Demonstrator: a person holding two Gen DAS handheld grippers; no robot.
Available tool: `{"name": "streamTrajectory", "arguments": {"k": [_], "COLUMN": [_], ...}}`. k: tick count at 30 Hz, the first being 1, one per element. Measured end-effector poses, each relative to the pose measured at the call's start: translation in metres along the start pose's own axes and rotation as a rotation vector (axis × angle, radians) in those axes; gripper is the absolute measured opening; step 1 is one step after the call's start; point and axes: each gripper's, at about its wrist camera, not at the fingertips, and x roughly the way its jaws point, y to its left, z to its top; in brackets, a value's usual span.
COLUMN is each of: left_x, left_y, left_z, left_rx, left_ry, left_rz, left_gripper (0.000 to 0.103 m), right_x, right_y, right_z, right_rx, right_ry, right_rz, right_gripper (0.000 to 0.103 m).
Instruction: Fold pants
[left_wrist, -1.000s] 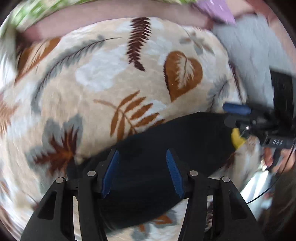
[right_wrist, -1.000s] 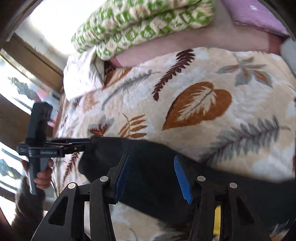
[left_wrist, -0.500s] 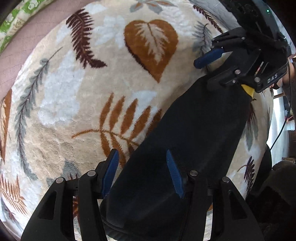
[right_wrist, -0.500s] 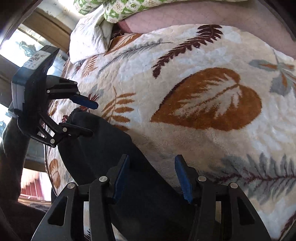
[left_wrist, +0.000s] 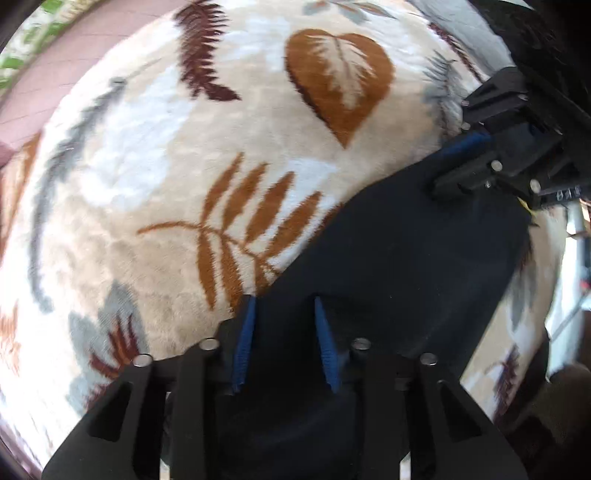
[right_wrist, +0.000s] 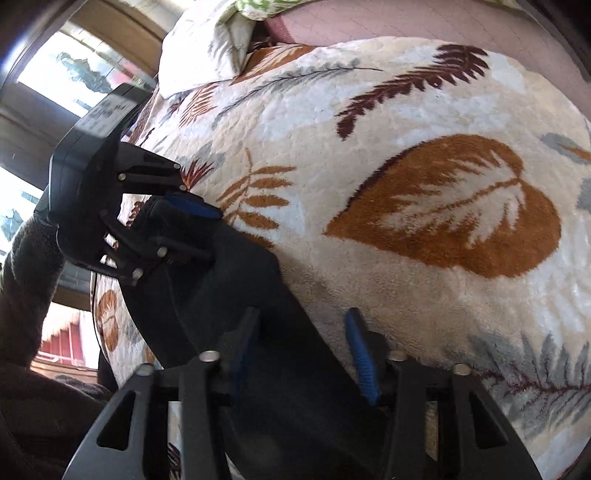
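A plush cream blanket (left_wrist: 155, 192) printed with rust, maroon and grey leaves covers the bed and fills most of both wrist views. In the right wrist view a mauve quilted cover (right_wrist: 424, 22) shows beyond it at twelve o'clock, a pale leaf-print pillow (right_wrist: 207, 44) lies at eleven o'clock, and a window (right_wrist: 70, 70) stands at ten o'clock.

The black pants (left_wrist: 406, 266) lie on the blanket as a long dark band. In the left wrist view they run from six o'clock up toward two o'clock; in the right wrist view they run from six o'clock up toward nine o'clock.

A dark sleeve (right_wrist: 26, 280) comes in at eight o'clock in the right wrist view, behind the left gripper there.

The left gripper (left_wrist: 284, 306) points down onto one end of the pants. Its jaws have just been closing and now stand narrow, with dark cloth bunched between the blue pads (left_wrist: 245, 336); the pads appear to pinch the fabric. From the right wrist view it sits at nine o'clock with cloth gathered up between its fingers.

The right gripper (right_wrist: 301, 321) sits over the other end, near the pants' edge beside the blanket. Its jaws have just been closing too, with black fabric between them; its left pad lies against the cloth, while the right pad (right_wrist: 360, 354) stands at the edge by the blanket. In the left wrist view it is at two o'clock, tips on the cloth.
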Motion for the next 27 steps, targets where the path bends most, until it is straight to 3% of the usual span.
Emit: {"name": "streamTrajectory", "arguments": {"k": [3,5,8,11,16,17,20,25,27], "left_x": [-0.004,-0.007,-0.012,-0.002,0.000,-0.002,-0.012,-0.054,-0.068], "left_y": [-0.013,-0.017,-0.013,0.000,-0.001,0.000,0.023,0.032,0.017], "left_z": [-0.007,-0.009,-0.005,-0.006,0.004,0.003,-0.006,-0.029,-0.037], "left_rx": [0.008,-0.012,-0.065,-0.094,-0.137,-0.149,-0.224,-0.384,-0.402], "left_ry": [-0.014,-0.017,-0.036,-0.005,-0.011,-0.015,-0.017,-0.070,-0.103], "left_rz": [0.107,0.160,0.220,0.198,0.190,0.179,0.125,0.017,-0.027], "left_gripper": [0.013,0.005,0.005,0.005,0.007,0.007,0.009,0.009,0.015], "right_x": [0.003,0.002,-0.009,-0.020,0.003,0.006,0.004,-0.067,-0.104], "right_y": [0.013,0.018,0.023,0.018,0.007,0.004,0.005,0.017,0.022], "right_z": [-0.003,-0.005,-0.005,-0.001,0.000,0.000,-0.001,-0.019,-0.039], "right_rx": [-0.086,-0.111,-0.139,-0.110,-0.072,-0.053,-0.020,0.046,0.086], "right_ry": [0.001,-0.009,-0.056,-0.109,-0.066,-0.063,-0.082,-0.232,-0.307], "right_rz": [-0.049,-0.084,-0.132,-0.144,-0.173,-0.173,-0.193,-0.210,-0.215], "right_gripper": [0.010,0.008,0.005,0.005,0.008,0.014,0.020,0.026,0.045]}}
